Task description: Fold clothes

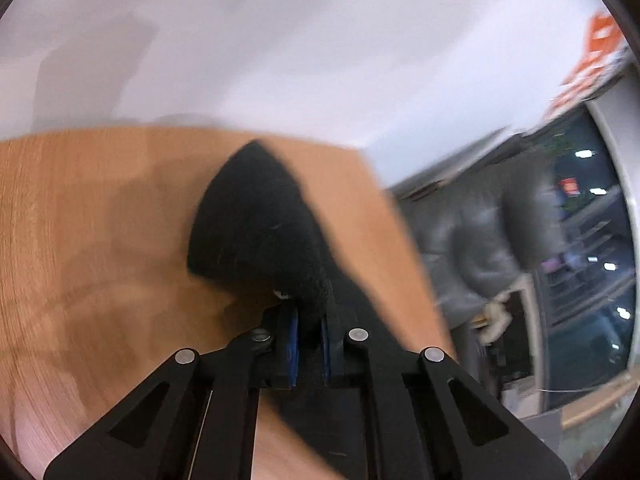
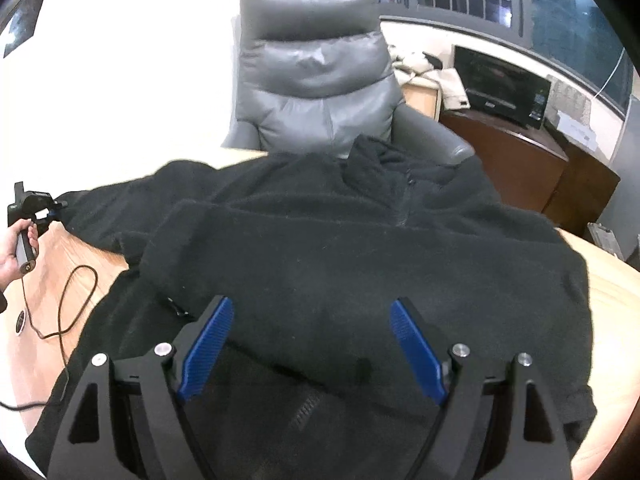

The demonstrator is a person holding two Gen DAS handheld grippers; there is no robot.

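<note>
A black fleece jacket (image 2: 340,256) lies spread on the wooden table (image 2: 616,300), collar toward the far edge. My right gripper (image 2: 312,312) is open, its blue pads wide apart, hovering just above the jacket's near part. My left gripper (image 1: 308,320) is shut on a sleeve end of the black fleece (image 1: 256,224) and holds it above the table (image 1: 100,220). The left gripper also shows at the far left of the right wrist view (image 2: 50,210), held by a hand at the jacket's left sleeve.
A grey leather armchair (image 2: 316,80) stands behind the table's far edge. A thin black cable (image 2: 68,308) loops on the table at the left. A dark wooden cabinet with a black appliance (image 2: 504,84) stands at the back right.
</note>
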